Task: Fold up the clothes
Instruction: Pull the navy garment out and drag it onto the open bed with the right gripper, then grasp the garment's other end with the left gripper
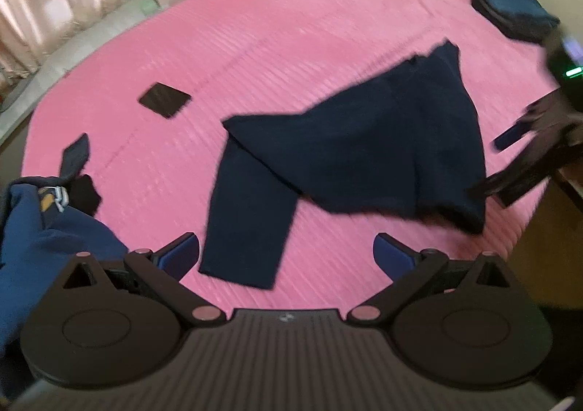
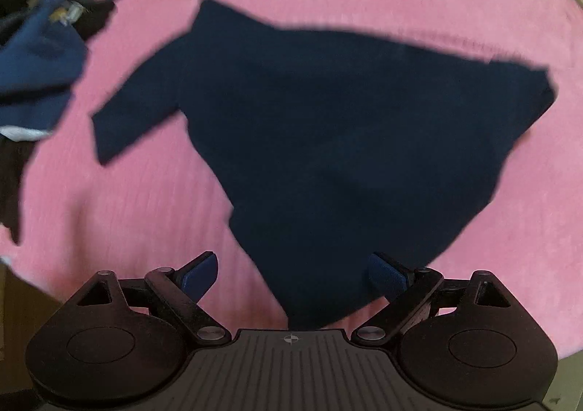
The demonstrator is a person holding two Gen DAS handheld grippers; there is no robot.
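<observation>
A dark navy long-sleeved garment (image 1: 364,141) lies spread, partly folded, on the pink bed cover (image 1: 273,28), one sleeve stretching toward the left wrist camera. My left gripper (image 1: 288,252) hovers open just short of that sleeve's end, nothing between its fingers. In the right wrist view the garment (image 2: 346,137) fills the middle, and its near corner lies loose between the wide jaws of my right gripper (image 2: 295,274), which is open with pads off the cloth. The right gripper (image 1: 506,163) also shows blurred at the garment's right edge.
A pile of blue clothes (image 1: 43,247) sits at the bed's left edge, seen again as the blue pile (image 2: 36,57). A folded dark stack (image 1: 513,10) rests at the far right. A dark square patch (image 1: 164,99) and a small dark cloth piece (image 1: 74,156) lie left.
</observation>
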